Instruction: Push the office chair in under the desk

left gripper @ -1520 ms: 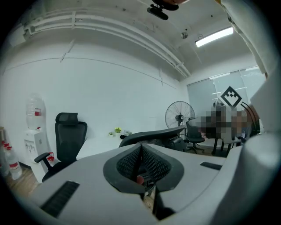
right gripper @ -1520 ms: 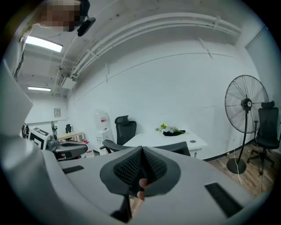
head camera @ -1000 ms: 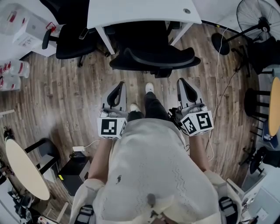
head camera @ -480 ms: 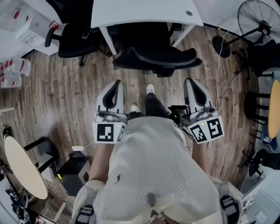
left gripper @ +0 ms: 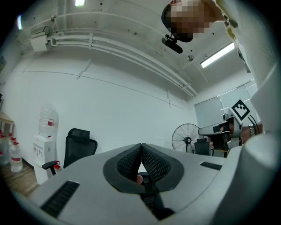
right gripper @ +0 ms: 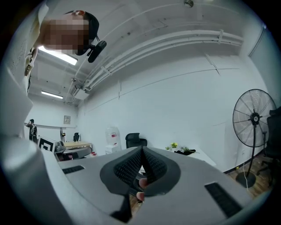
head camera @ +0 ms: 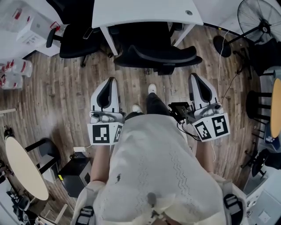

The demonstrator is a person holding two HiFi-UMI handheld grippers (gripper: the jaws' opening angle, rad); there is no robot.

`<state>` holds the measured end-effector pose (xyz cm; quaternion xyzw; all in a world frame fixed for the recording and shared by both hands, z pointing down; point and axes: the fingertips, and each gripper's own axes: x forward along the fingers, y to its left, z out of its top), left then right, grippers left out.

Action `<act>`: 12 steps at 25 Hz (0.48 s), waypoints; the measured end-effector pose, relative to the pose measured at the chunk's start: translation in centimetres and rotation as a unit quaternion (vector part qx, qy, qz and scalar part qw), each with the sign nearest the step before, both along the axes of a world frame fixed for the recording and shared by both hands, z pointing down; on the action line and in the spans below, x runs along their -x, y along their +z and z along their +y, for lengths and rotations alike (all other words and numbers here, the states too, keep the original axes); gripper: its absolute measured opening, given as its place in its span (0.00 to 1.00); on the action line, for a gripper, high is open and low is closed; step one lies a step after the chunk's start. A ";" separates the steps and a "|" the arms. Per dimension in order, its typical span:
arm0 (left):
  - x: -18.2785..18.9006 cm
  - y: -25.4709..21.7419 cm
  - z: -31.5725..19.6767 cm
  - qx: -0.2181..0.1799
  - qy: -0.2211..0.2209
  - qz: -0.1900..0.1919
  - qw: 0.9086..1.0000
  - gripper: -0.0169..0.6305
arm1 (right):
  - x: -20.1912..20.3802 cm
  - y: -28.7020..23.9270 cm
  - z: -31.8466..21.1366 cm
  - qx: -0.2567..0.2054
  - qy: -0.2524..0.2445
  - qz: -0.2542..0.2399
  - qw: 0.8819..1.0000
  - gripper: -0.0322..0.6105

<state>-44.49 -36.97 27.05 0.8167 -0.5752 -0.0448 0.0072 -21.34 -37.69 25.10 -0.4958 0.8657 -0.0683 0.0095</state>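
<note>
The black office chair (head camera: 156, 55) stands at the white desk (head camera: 145, 12) with its seat beneath the top and its curved backrest facing me. My left gripper (head camera: 109, 81) hangs short of the chair on its left, pads pressed together on nothing. Off the chair's right side, my right gripper (head camera: 193, 77) is shut too and holds nothing. Neither one touches the chair. In the left gripper view the left gripper (left gripper: 141, 147) has its pads meeting in a closed seam. The right gripper (right gripper: 141, 152) looks the same in its own view, with the desk (right gripper: 195, 154) beyond.
A second black chair (head camera: 74, 41) stands left of the desk. A standing fan (head camera: 260, 19) and a trailing cable (head camera: 218, 83) are at the right. Water bottles (head camera: 13, 72), a round table (head camera: 24, 169) and a black box (head camera: 74, 176) line the left. My feet (head camera: 150, 89) are on wood floor.
Both grippers have spread apart: the left has drifted left, the right has drifted right and a little forward. The chair has stayed at the desk.
</note>
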 end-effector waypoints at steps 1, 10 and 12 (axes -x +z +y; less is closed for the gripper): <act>0.0 0.1 0.1 0.001 -0.002 -0.001 1.000 0.06 | -0.1 0.1 0.0 0.001 0.002 0.001 1.000 0.06; -0.4 0.7 0.1 0.006 0.002 -0.004 1.000 0.06 | -0.2 0.4 -0.2 0.001 0.012 0.003 1.000 0.06; -0.6 0.6 0.0 0.003 0.005 -0.004 1.000 0.06 | -0.5 0.4 -0.3 0.002 0.016 0.004 1.000 0.06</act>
